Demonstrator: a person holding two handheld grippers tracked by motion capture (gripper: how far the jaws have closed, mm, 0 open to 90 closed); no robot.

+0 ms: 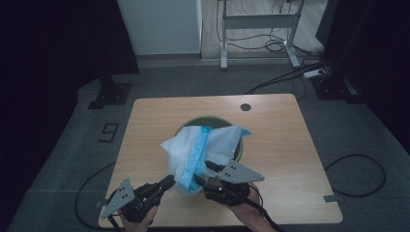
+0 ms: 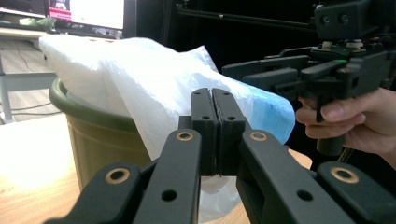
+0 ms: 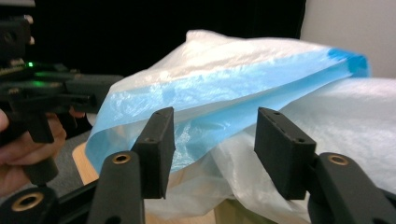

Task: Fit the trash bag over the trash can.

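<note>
1. High view: nearest the camera, two hands come in over the near edge of the light wooden table [image 1: 290,145], each holding a black two-jaw gripper topped by a grey three-cornered plate. Left gripper [image 1: 170,181] has its jaws clenched, the tips just beside the lower edge of the thin white plastic bag with a blue band [image 1: 193,150]. Right gripper [image 1: 205,174] reaches to the same lower edge from the other side. The bag is draped over the round dark green plastic bin [image 1: 239,150] at the table's middle, spilling toward the person.

2. Left gripper view: both black jaws are pressed together with nothing between them, in front of the bag [image 2: 154,84], which hangs over the bin's rim [image 2: 93,140]. Right gripper [image 2: 233,72] and its hand show farther off at the right.

3. Right gripper view: the jaws stand released, apart, with the blue band of the bag [image 3: 210,107] behind the gap; whether the pads touch it I cannot tell.
</note>
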